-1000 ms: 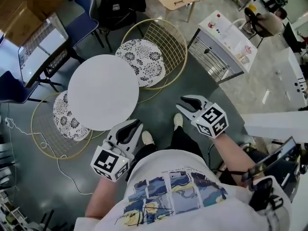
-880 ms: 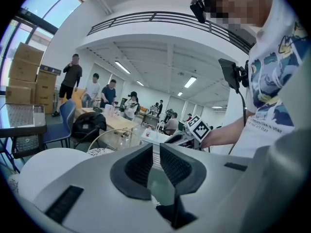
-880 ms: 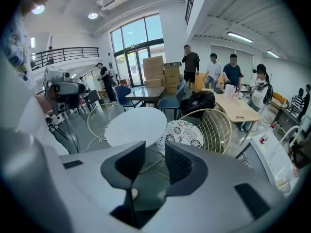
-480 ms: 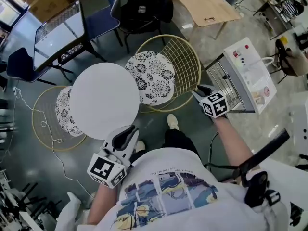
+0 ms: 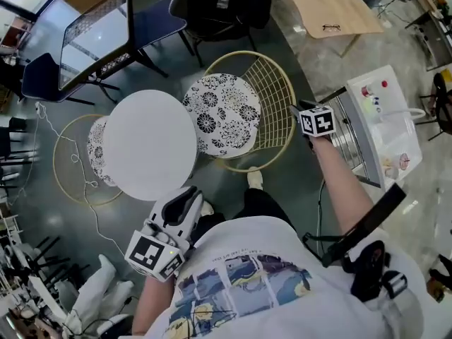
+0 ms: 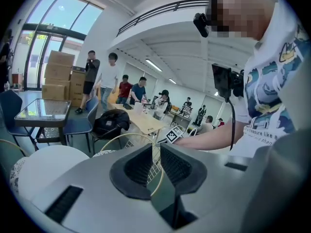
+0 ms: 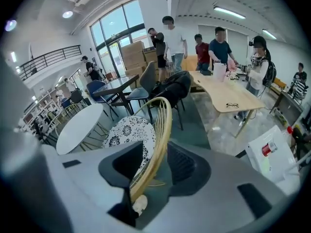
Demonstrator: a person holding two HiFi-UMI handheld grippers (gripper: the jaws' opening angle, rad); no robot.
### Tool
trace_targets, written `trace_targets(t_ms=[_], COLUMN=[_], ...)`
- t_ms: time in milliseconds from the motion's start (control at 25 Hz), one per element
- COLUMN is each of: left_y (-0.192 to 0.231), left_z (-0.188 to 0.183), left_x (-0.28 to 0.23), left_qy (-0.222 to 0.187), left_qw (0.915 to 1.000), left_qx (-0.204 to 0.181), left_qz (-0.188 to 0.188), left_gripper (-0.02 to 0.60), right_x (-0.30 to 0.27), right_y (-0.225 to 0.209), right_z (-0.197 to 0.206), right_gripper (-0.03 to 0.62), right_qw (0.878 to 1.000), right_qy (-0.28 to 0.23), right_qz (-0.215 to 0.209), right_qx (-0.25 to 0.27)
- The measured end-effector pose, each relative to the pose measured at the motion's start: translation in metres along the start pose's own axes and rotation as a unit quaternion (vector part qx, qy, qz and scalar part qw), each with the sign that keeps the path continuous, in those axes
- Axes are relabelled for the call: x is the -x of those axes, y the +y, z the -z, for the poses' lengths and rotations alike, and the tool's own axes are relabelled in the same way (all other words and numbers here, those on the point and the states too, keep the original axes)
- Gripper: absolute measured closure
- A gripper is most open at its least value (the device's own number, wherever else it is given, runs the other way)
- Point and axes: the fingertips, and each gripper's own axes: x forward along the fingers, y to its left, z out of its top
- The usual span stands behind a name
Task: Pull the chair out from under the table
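Note:
The chair (image 5: 221, 114) has a gold wire back and a black-and-white patterned cushion. It stands at the right edge of the round white table (image 5: 150, 145), with its seat partly under the top. My right gripper (image 5: 295, 111) is at the chair's back rim (image 5: 286, 83). In the right gripper view the gold rim (image 7: 163, 125) runs between the jaws of the right gripper (image 7: 154, 159). The jaws are opening and the pads stand off the rim. My left gripper (image 5: 192, 193) hangs near my body by the table's near edge. The left gripper (image 6: 156, 152) has its jaws a narrow gap apart and holds nothing.
A second gold chair (image 5: 70, 168) sits under the table's left side. A white cart (image 5: 374, 126) stands right of the chair. Behind it are a wooden table (image 5: 321, 6), a black bag on a blue chair (image 5: 226, 6) and a glass table (image 5: 95, 37). Several people stand far back.
My right gripper swung out from beside my body to the chair's back rim, which now lies between its jaws. The left gripper drifted slightly lower and left in view.

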Motion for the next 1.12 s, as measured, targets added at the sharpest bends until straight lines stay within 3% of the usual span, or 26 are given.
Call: trace_targets(t_ms=[440, 640, 960, 1120], left_y=[-0.001, 0.000, -0.002, 0.017], left_z=[-0.003, -0.015, -0.018, -0.040], left_x=[-0.009, -0.012, -0.031, -0.019], left_qy=[0.005, -0.001, 0.012, 0.020], left_qw=[0.9962, 0.9941, 0.9965, 0.9977], left_qx=[0.013, 0.016, 0.006, 0.000], left_qz=[-0.086, -0.107, -0.083, -0.065], left_gripper=[0.548, 0.548, 0.548, 0.548], right_x=[-0.080, -0.081, -0.080, -0.070], right_y=[-0.028, -0.031, -0.038, -0.034], right_z=[0.000, -0.004, -0.003, -0.026], right_gripper=[0.457, 0.516, 0.539, 0.540], right_qw=[0.996, 0.995, 0.990, 0.988], right_qy=[0.037, 0.044, 0.024, 0.014], right_qz=[-0.047, -0.046, -0.021, -0.003], right_qx=[-0.064, -0.073, -0.135, -0.154])
